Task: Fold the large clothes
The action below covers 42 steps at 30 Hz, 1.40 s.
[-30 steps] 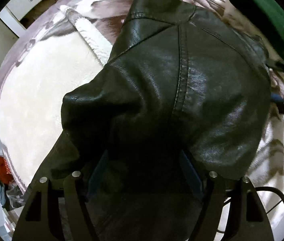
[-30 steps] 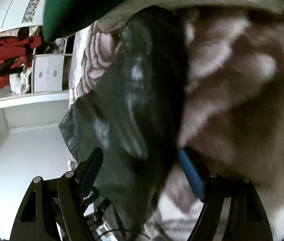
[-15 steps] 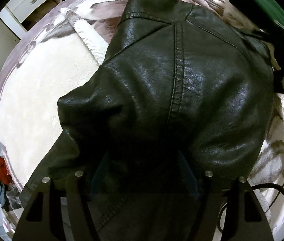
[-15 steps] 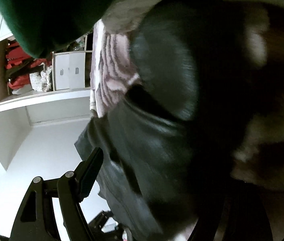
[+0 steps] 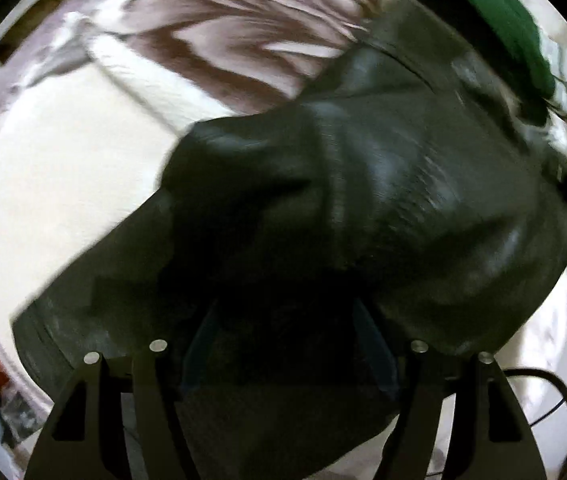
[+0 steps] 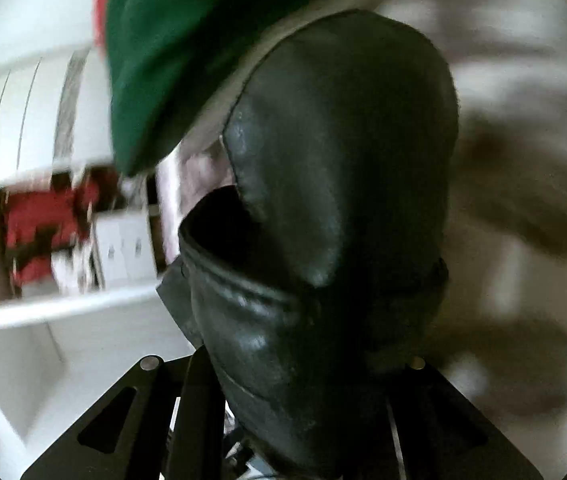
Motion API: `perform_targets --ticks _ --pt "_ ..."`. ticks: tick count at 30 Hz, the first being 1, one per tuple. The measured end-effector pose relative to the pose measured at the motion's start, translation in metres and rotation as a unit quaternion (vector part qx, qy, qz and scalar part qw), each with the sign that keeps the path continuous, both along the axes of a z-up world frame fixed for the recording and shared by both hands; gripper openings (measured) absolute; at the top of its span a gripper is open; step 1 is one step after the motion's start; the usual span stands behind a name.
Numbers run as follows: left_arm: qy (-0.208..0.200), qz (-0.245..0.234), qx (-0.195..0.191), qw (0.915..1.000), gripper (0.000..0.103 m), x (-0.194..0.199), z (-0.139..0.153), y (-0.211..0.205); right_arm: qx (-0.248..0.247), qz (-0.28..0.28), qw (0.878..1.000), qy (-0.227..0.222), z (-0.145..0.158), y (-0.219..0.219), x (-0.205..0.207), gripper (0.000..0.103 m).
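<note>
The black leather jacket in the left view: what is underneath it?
The black leather jacket lies on a white and brown fluffy blanket; whatever sits directly beneath stays hidden.

A black leather jacket (image 5: pixel 383 208) is seen bunched between the fingers of the left gripper (image 5: pixel 287 344). A white and brown blanket (image 5: pixel 63 184) is spread beyond it. A green sleeve (image 5: pixel 495 28) is seen far right.

A home bedroom: a patterned blanket (image 5: pixel 243 36) covers the bed, beside white drawers (image 6: pixel 123 248).
</note>
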<state>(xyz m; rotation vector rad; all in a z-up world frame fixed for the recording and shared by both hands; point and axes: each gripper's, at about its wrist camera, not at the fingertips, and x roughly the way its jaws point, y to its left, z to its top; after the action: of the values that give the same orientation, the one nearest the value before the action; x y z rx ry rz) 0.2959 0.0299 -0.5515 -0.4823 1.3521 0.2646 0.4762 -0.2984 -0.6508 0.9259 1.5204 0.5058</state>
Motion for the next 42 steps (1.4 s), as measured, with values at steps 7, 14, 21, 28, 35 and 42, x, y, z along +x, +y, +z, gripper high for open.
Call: perform_targets --ticks 7,14,21,28,35,42 --pt "-0.005 -0.052 -0.002 0.9986 0.068 0.005 -0.001 -0.038 0.013 -0.058 0.997 0.045 -0.027 -0.085 -0.058 0.039" --pt "-0.077 -0.017 -0.036 0.9963 0.016 0.010 0.030 -0.038 0.084 -0.047 0.995 0.036 -0.037 -0.078 -0.073 0.075" --pt "-0.055 0.002 -0.052 0.9971 0.017 0.035 -0.017 -0.027 0.100 0.018 0.994 0.050 -0.062 -0.029 -0.074 0.076" --pt "-0.057 0.010 -0.076 0.9954 0.019 0.036 -0.020 -0.015 0.063 0.009 0.998 0.007 -0.054 0.013 -0.067 0.034" --pt "-0.063 0.015 -0.103 0.9926 0.019 0.031 -0.024 -0.006 0.016 0.041 0.996 -0.074 0.014 0.058 -0.084 0.017" --pt "-0.058 0.046 -0.084 0.9937 0.018 0.007 0.002 0.011 -0.067 0.116 0.977 -0.167 0.073 0.124 -0.102 0.016"
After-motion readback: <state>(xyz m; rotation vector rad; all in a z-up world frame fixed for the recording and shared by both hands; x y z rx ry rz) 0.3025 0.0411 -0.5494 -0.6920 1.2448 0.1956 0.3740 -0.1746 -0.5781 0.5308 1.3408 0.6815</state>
